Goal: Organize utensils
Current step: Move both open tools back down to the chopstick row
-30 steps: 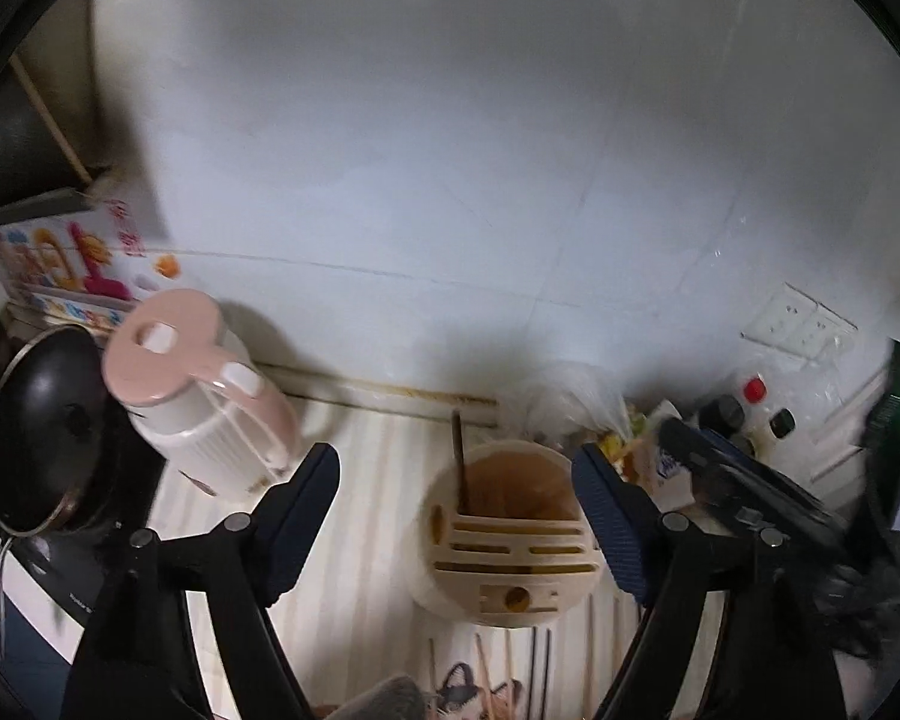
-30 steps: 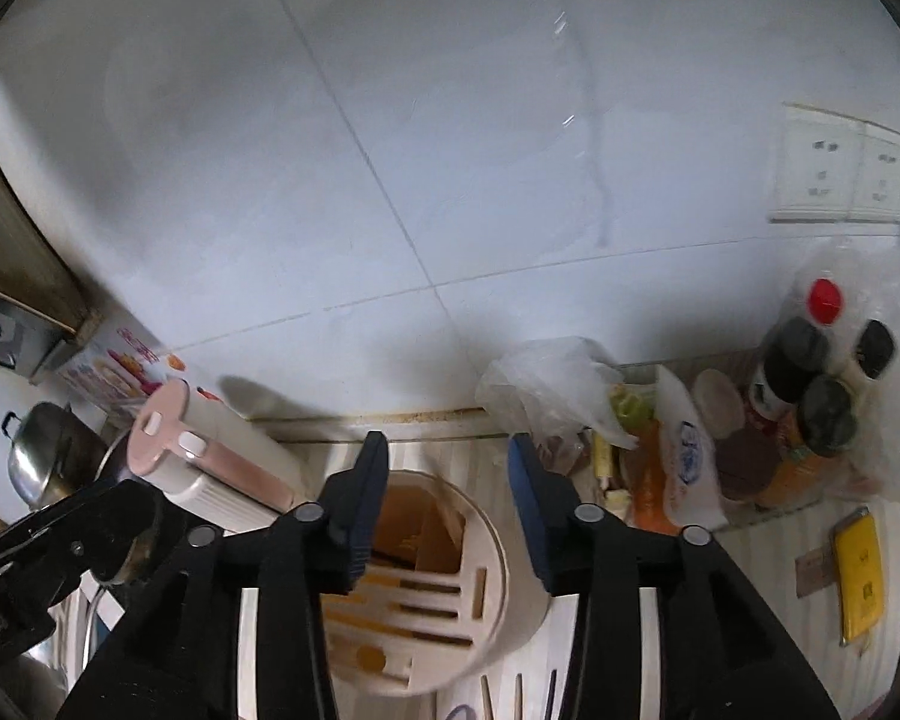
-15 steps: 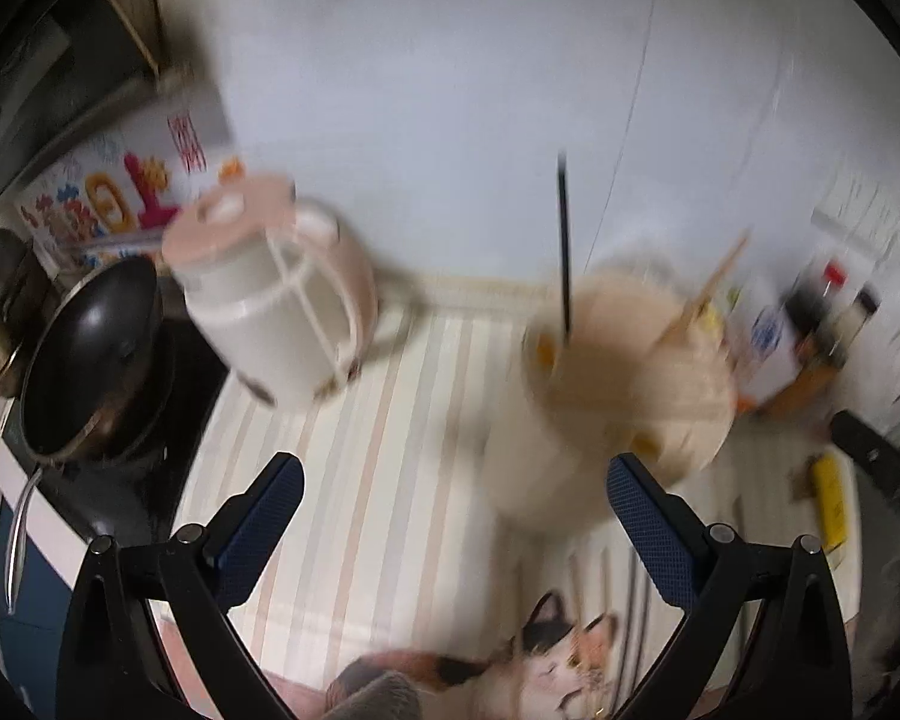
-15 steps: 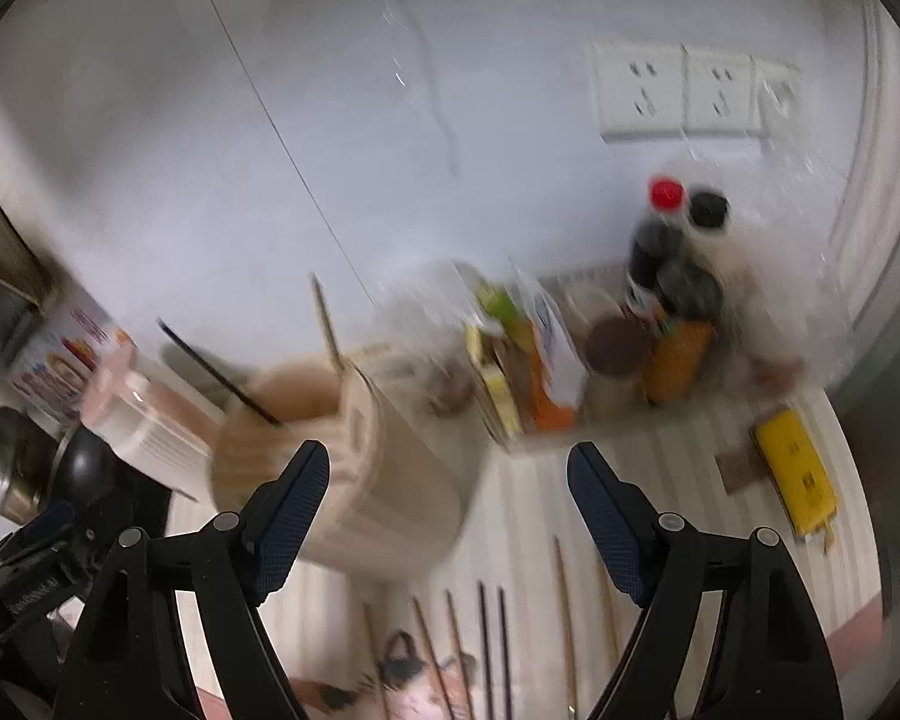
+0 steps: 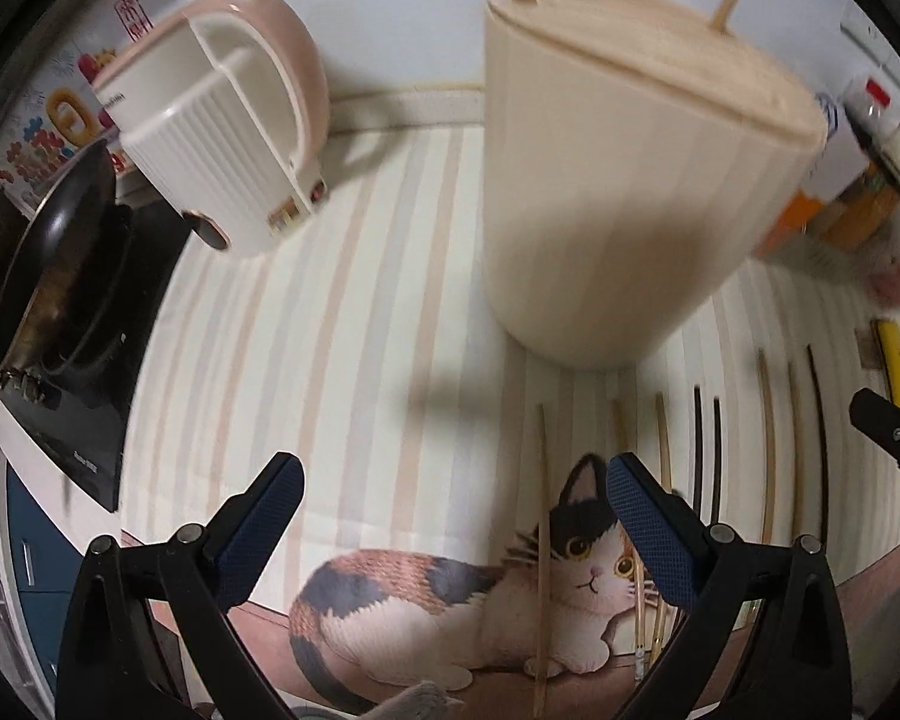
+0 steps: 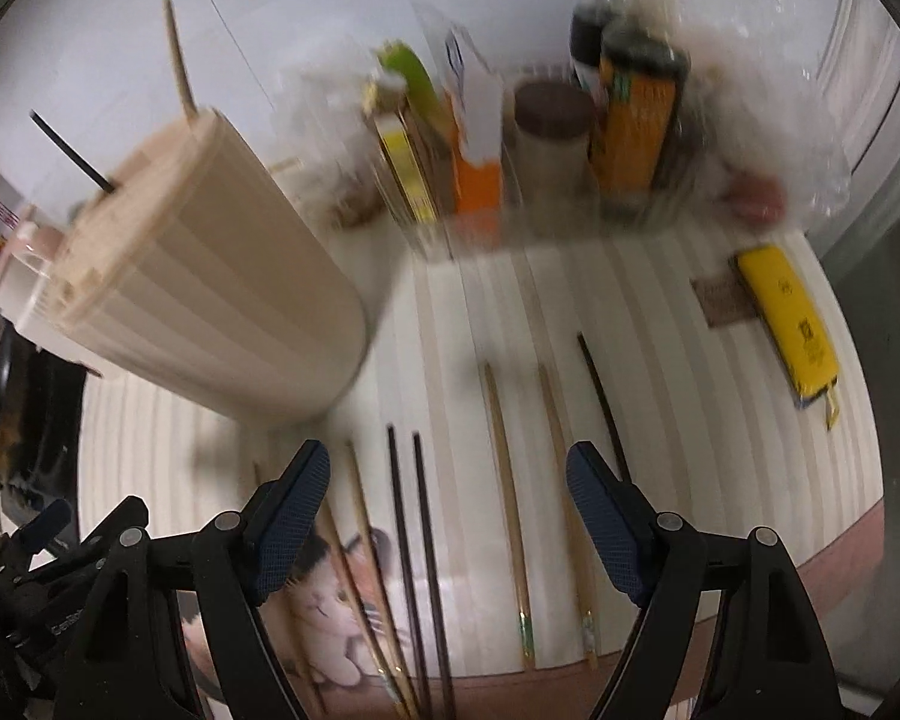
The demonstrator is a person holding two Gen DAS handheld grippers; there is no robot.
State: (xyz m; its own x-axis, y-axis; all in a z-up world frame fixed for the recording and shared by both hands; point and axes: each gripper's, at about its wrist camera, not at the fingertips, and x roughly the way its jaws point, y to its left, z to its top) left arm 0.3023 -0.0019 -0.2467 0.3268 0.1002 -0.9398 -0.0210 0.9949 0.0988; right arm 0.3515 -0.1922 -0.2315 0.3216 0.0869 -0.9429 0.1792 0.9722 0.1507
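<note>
Both hand-held grippers, left [image 5: 453, 501] and right [image 6: 449, 495], have just been opening and hang empty above chopsticks [image 6: 504, 468] lying close together on the worktop [image 5: 354, 324] beside the utensil holder [image 5: 618, 180], so a jaw may pinch two or scatter neighbours.

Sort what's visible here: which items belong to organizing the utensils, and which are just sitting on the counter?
Part of the job:
- loose chopsticks lying on the cat mat
- cream utensil holder, with two chopsticks already standing in it

Just lying about:
- pink-lidded kettle
- black pan
- sauce bottles
- yellow case
</note>
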